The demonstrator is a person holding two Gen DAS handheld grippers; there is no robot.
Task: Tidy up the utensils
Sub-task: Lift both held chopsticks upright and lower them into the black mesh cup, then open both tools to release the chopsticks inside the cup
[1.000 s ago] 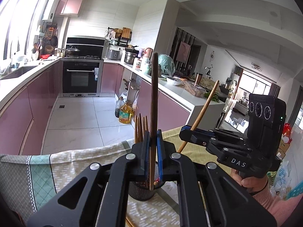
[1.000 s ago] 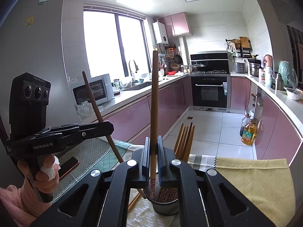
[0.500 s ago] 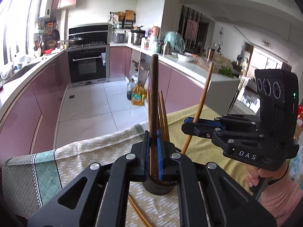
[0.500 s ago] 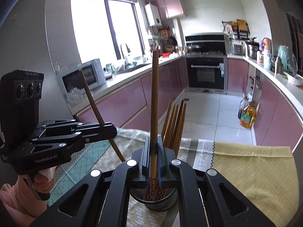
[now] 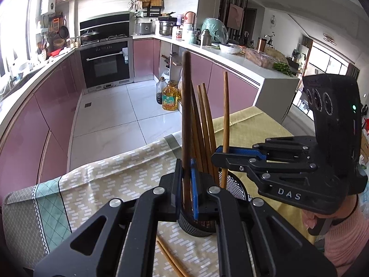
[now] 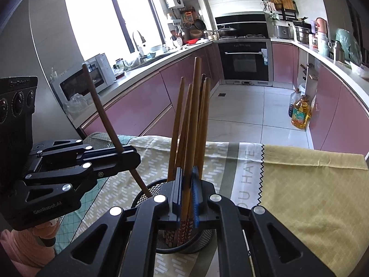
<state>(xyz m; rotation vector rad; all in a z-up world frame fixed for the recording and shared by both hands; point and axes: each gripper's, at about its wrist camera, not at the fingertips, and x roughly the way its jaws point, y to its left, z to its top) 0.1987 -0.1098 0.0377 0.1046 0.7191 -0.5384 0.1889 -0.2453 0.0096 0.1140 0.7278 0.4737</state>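
Table [image 6: 214, 263] (cloth-covered): patterned cloth [image 5: 120, 173], yellow cloth [image 6: 311, 184], mesh holder [image 5: 237, 187].

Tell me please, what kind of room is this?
A home kitchen, most likely: a built-in oven under a stove, pink cabinets along a long counter, and a microwave near the window.

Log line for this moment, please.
left tongs: shut on chopstick | right tongs: shut on chopstick | both over mesh holder

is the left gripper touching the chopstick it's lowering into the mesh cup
Touching. In the left wrist view the left gripper is shut on a dark chopstick, both pads pressed against its shaft, above the mesh cup.
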